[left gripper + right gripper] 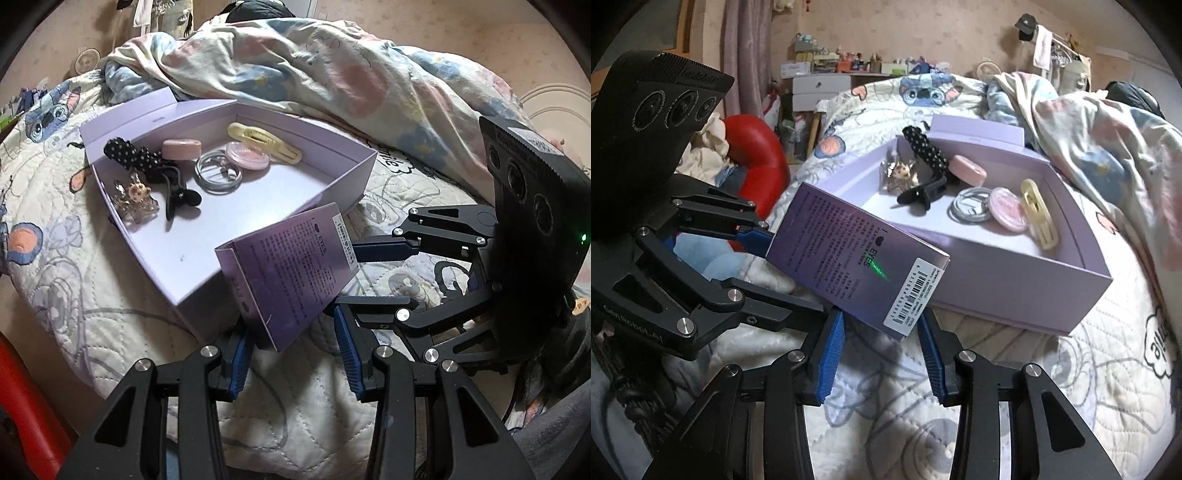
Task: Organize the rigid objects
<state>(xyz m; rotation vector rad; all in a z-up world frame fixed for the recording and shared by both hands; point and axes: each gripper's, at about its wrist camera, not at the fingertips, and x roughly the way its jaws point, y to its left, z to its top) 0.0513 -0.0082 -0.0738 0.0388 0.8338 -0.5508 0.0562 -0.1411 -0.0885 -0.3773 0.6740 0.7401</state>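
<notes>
A small purple carton (291, 266) (849, 251) with a barcode label hangs tilted over the near corner of an open lavender box (207, 306) (1015, 295) on the bed. My left gripper (291, 332) (790, 273) is shut on the carton's plain end. My right gripper (881, 325) (369, 277) is shut on the barcode end. Inside the box lie a yellow hair clip (264, 142) (1039, 214), a pink round compact (247, 157) (1008, 208), a coiled white cable (218, 173) (969, 208), a pink case (181, 148) (967, 170) and a black dotted hairband (133, 157) (925, 147).
A rumpled floral duvet (332, 74) (1108, 147) is heaped just behind the box. A white quilted bedspread (74, 258) (1071, 387) lies under everything. A red rounded object (757, 147) sits off the bed's edge. Drawers and shelves stand at the far wall.
</notes>
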